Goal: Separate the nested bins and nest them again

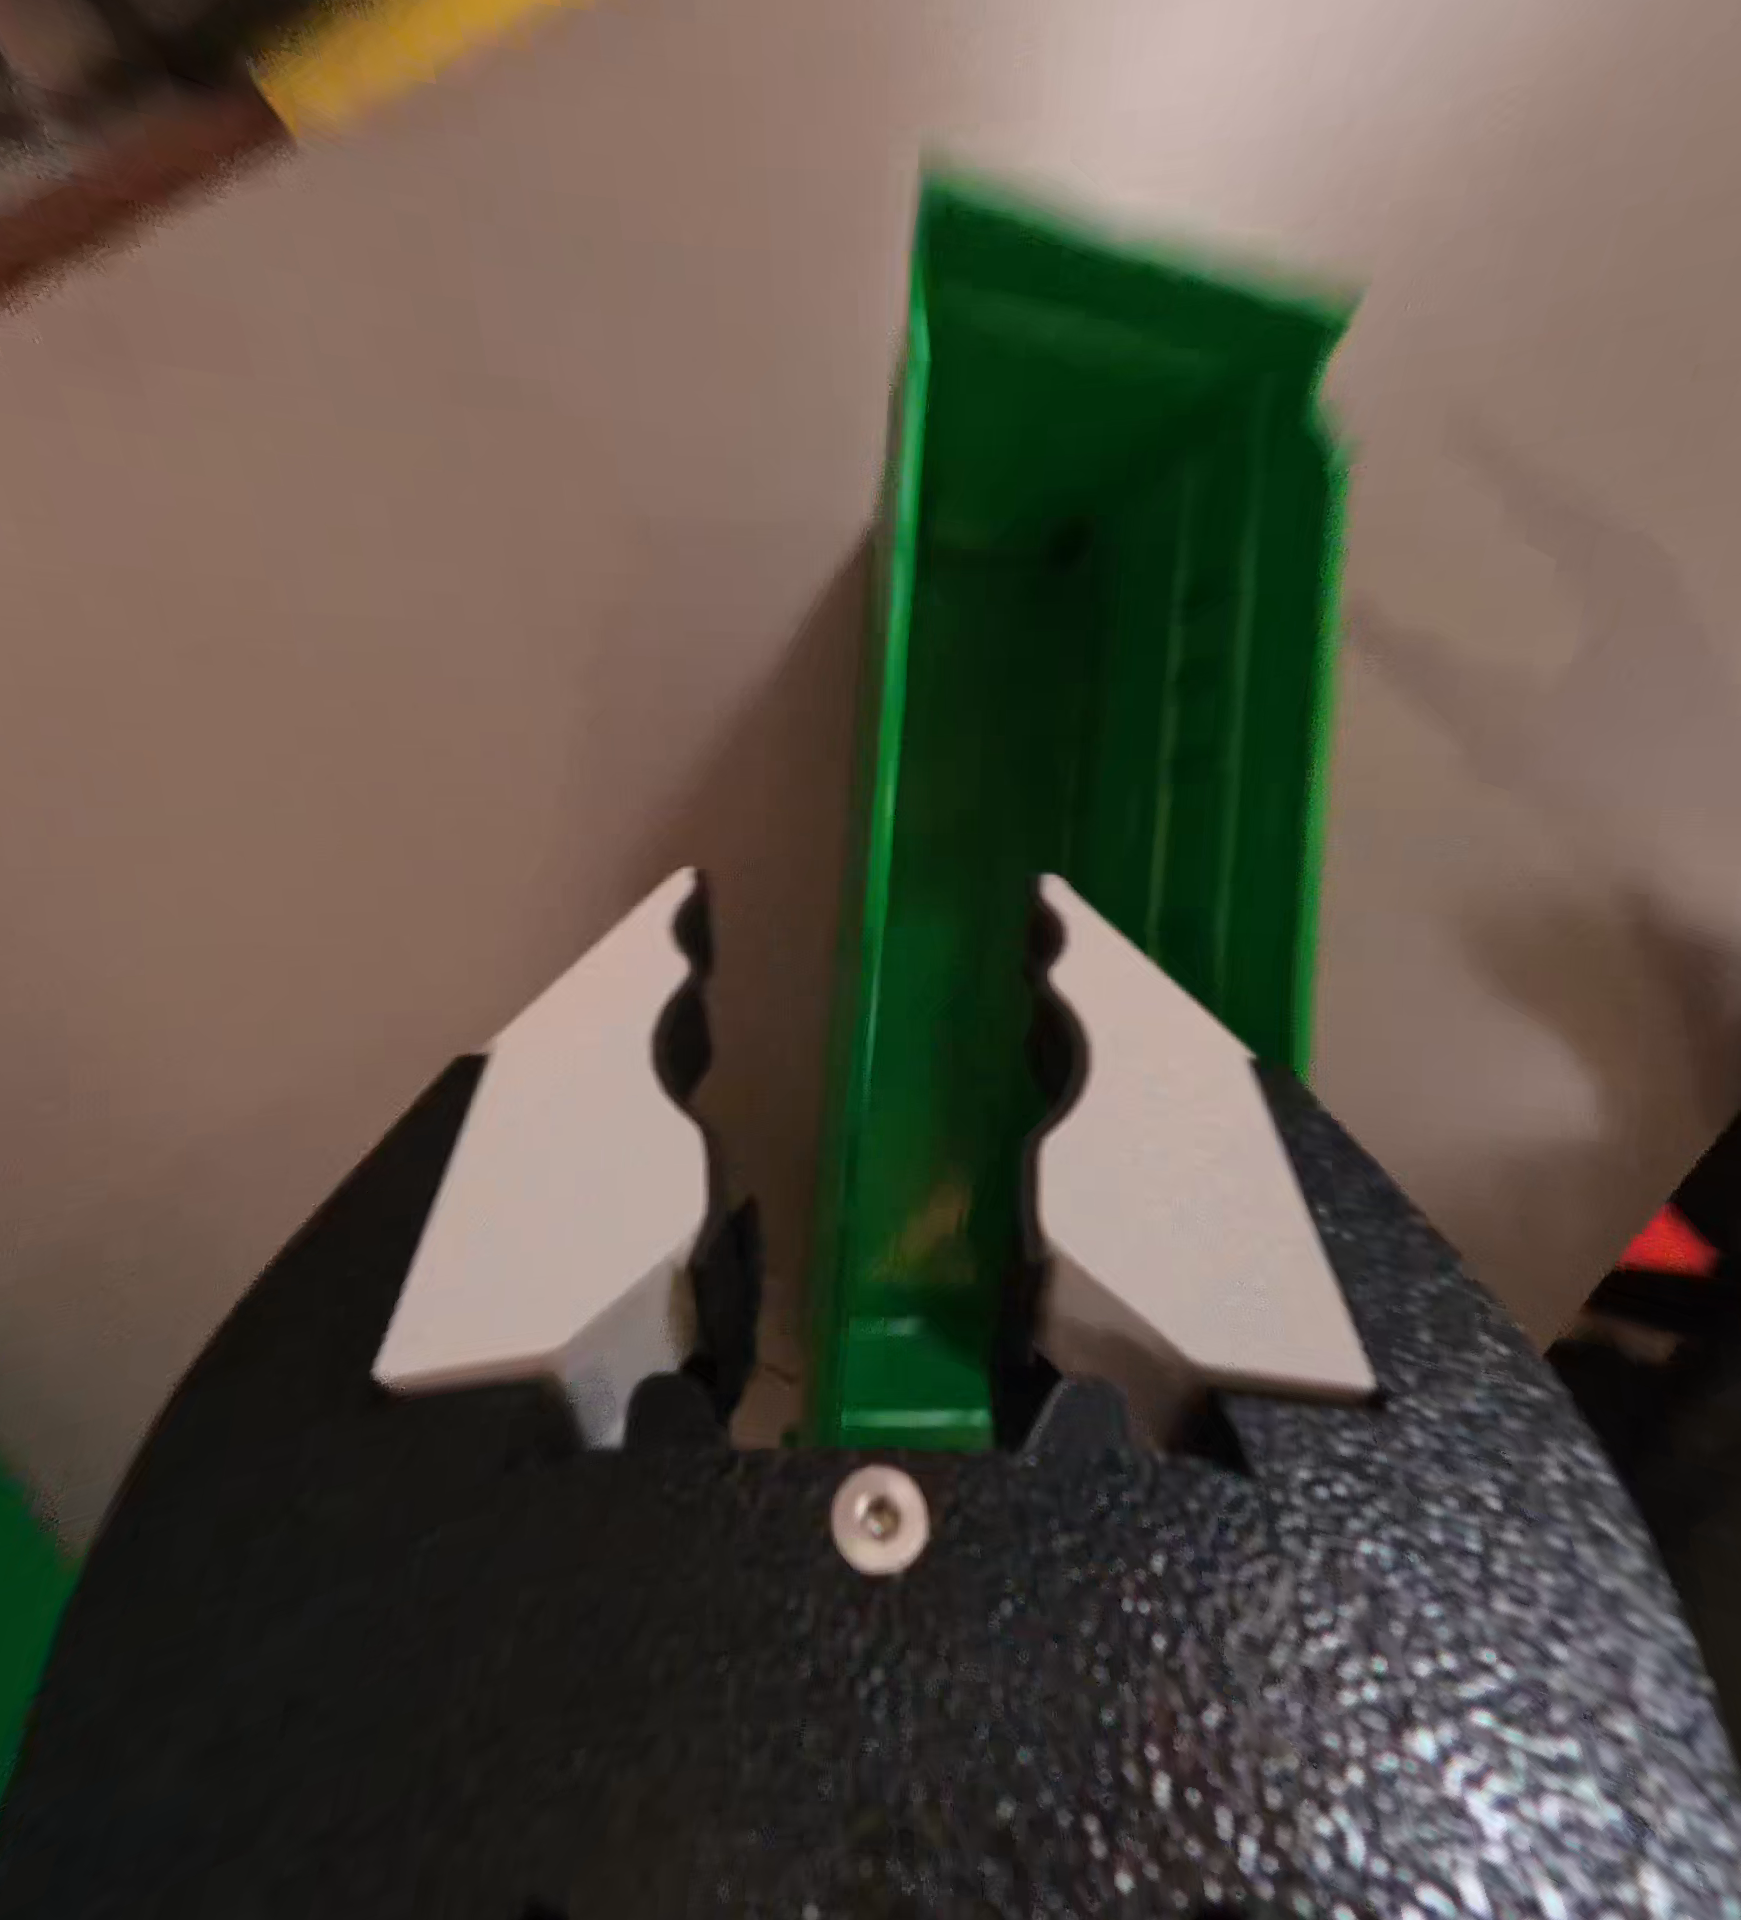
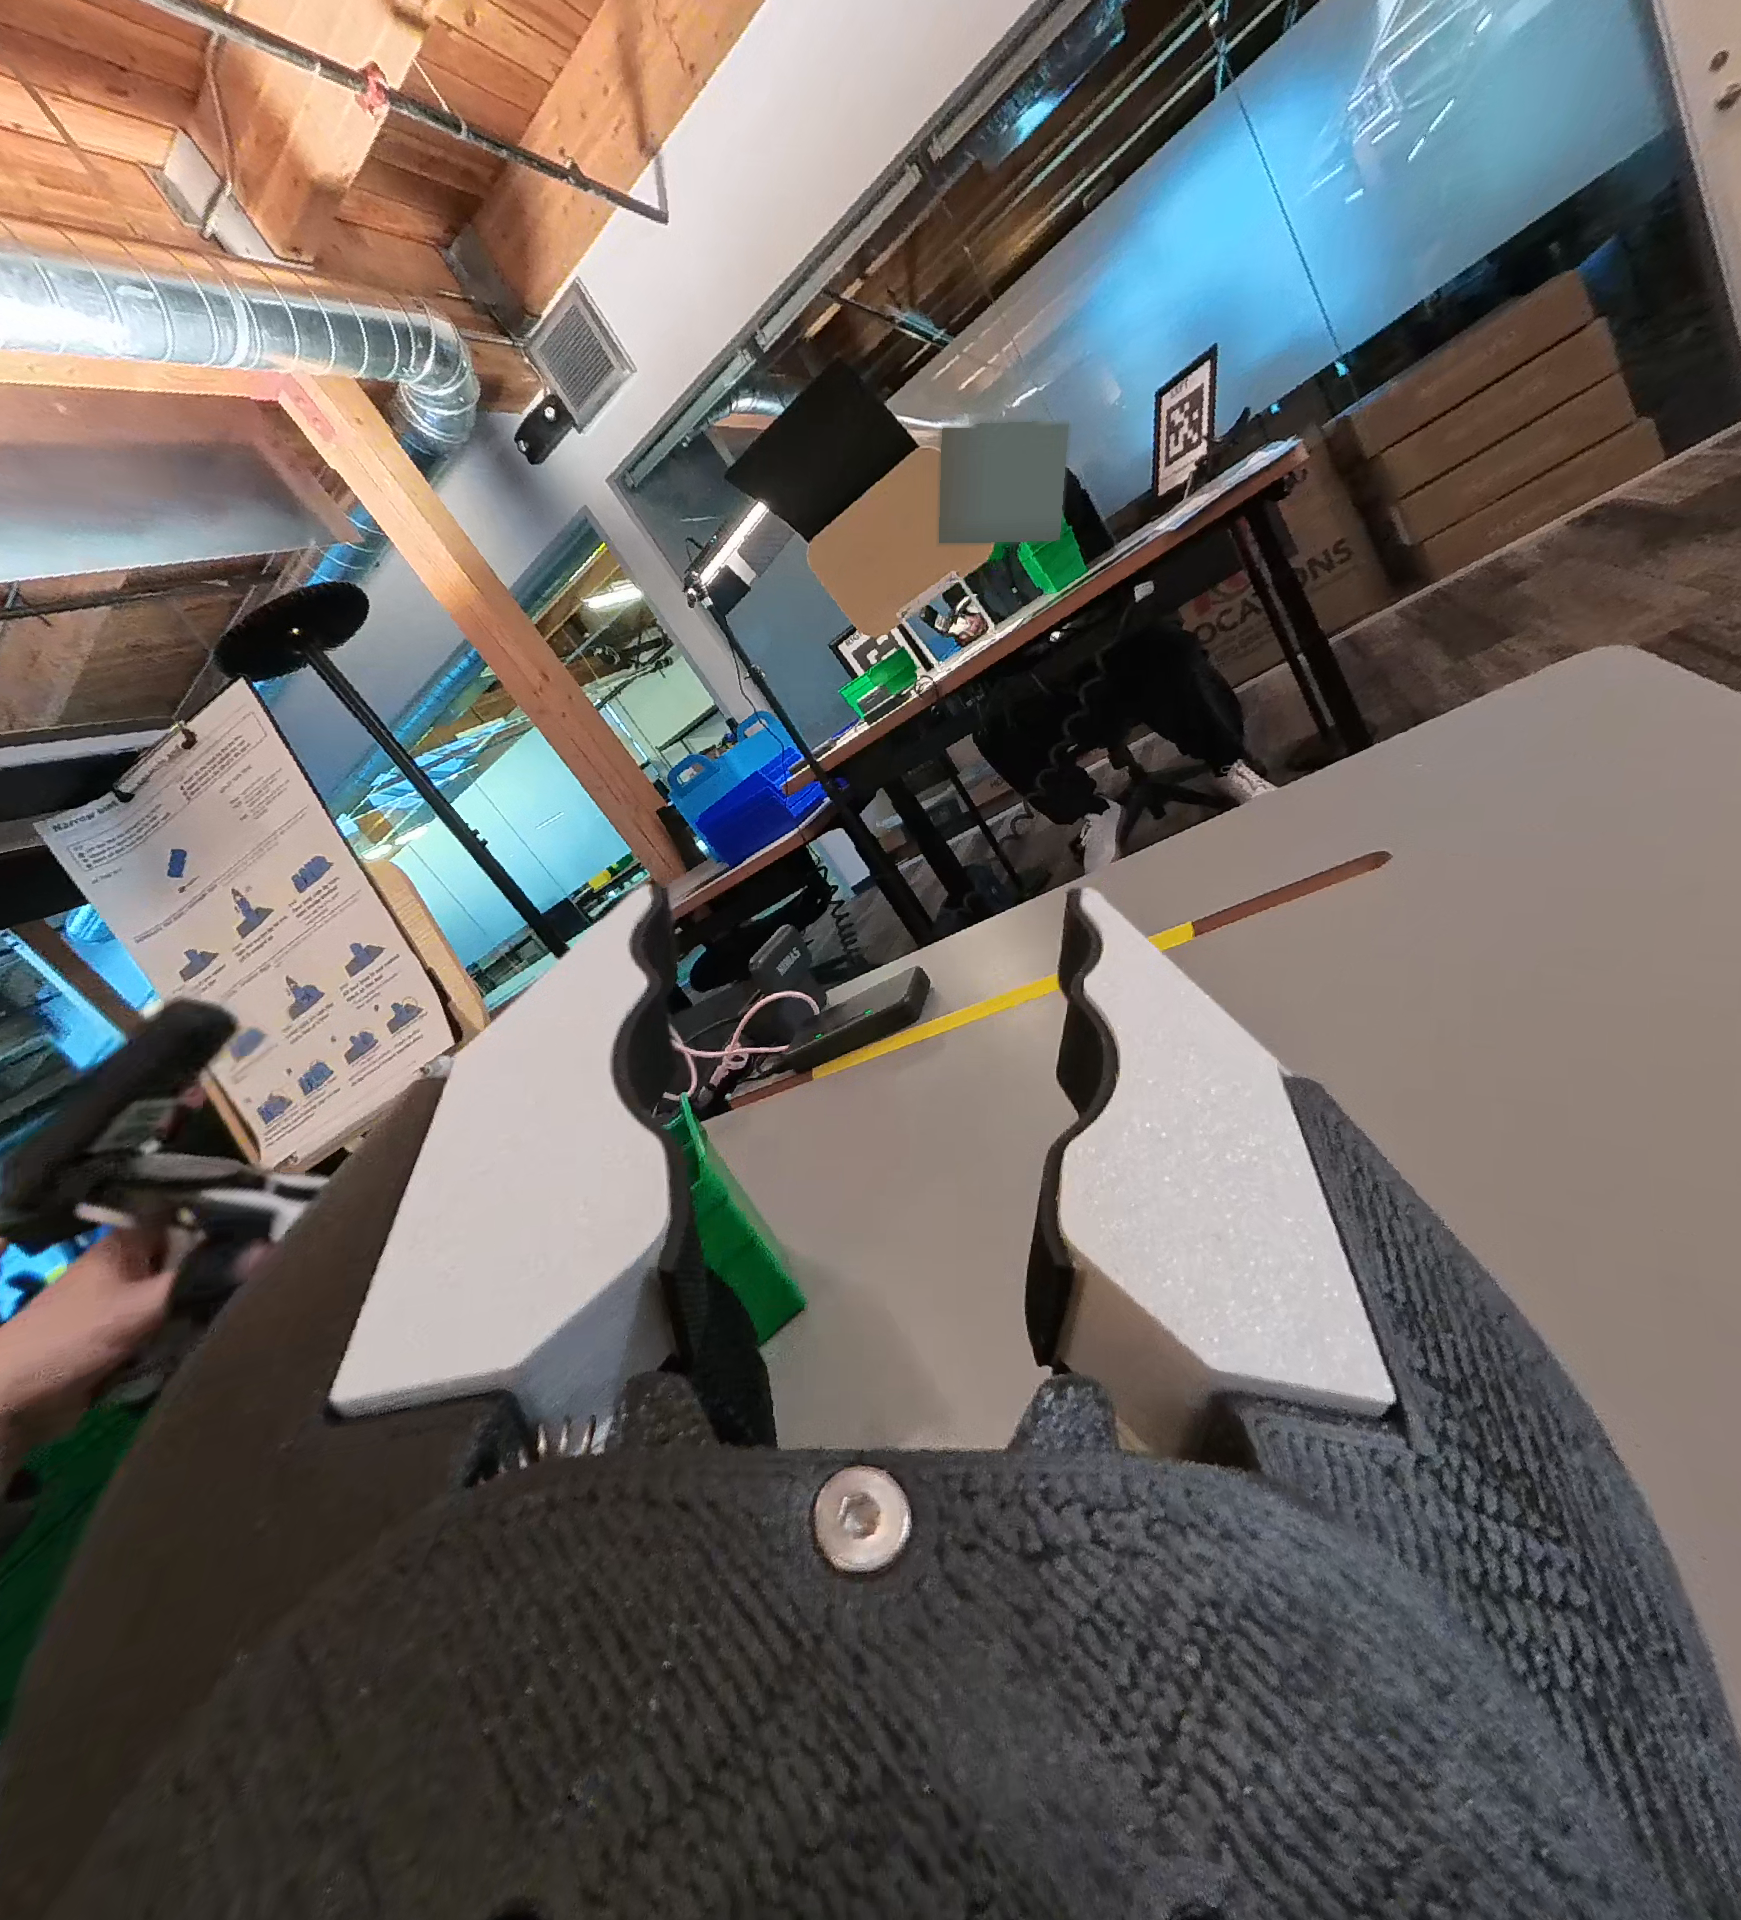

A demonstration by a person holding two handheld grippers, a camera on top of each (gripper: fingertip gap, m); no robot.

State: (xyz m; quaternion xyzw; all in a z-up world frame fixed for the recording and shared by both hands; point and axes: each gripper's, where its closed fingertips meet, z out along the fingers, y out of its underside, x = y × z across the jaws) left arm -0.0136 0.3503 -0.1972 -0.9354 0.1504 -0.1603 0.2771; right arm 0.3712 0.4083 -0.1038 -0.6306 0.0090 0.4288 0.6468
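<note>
Two handheld grippers work over a grey table [image 2: 1468, 1039] with green bins.
Left gripper [image 1: 871, 1039], jaws apart, straddles one green bin's [image 1: 1105, 644] wall; right gripper [image 2: 861, 1122] is spread wide, empty.

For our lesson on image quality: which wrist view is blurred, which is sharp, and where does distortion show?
Left wrist view: motion-blurred, the green bin smeared at its far edge. Right wrist view: sharp on the tongs; wide-angle bending tilts the table and the room behind.
</note>
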